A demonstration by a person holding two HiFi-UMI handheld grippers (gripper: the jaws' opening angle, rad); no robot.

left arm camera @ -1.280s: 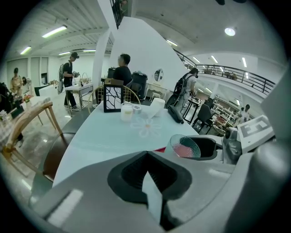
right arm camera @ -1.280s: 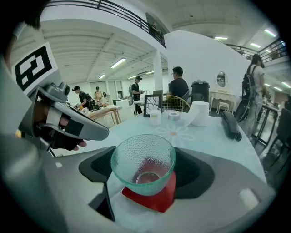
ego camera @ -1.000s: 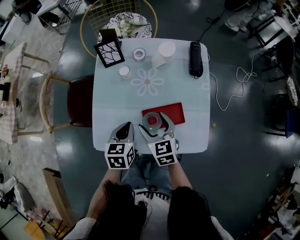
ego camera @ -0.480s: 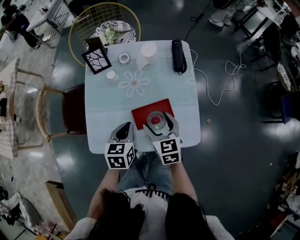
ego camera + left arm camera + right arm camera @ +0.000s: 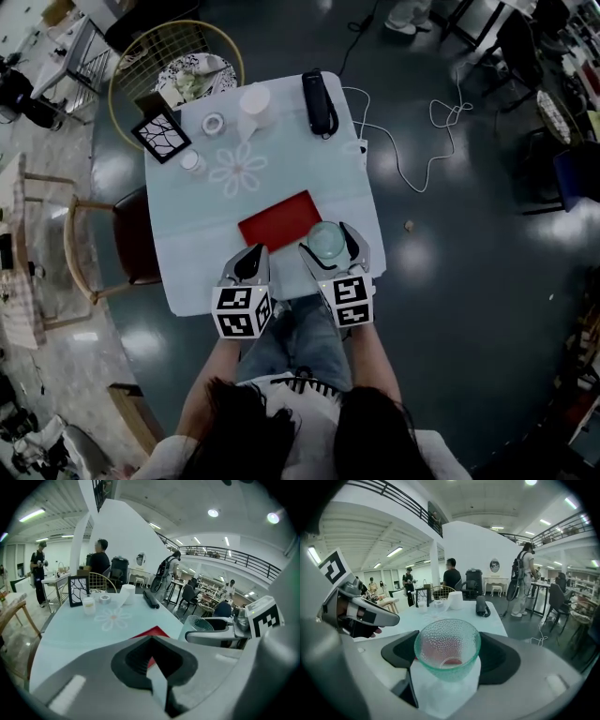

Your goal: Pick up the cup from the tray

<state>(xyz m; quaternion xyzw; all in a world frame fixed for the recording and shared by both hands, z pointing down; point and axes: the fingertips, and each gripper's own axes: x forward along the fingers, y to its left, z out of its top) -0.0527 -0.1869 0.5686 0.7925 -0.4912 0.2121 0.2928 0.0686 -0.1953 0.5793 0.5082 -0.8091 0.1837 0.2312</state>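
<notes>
a pale worktop [image 5: 197,234] with a flower motif stands on a glossy dark floor [image 5: 450,281] in an open hall. the right gripper's [image 5: 328,242] jaws grasp the dimpled greenish glass cup [image 5: 447,646] just beside the flat red tray [image 5: 279,220], hiding its foot. the left gripper's [image 5: 251,258] jaws are clenched, empty.

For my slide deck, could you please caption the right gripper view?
Right gripper clamps a dimpled green glass cup, with the pale table beyond.
</notes>
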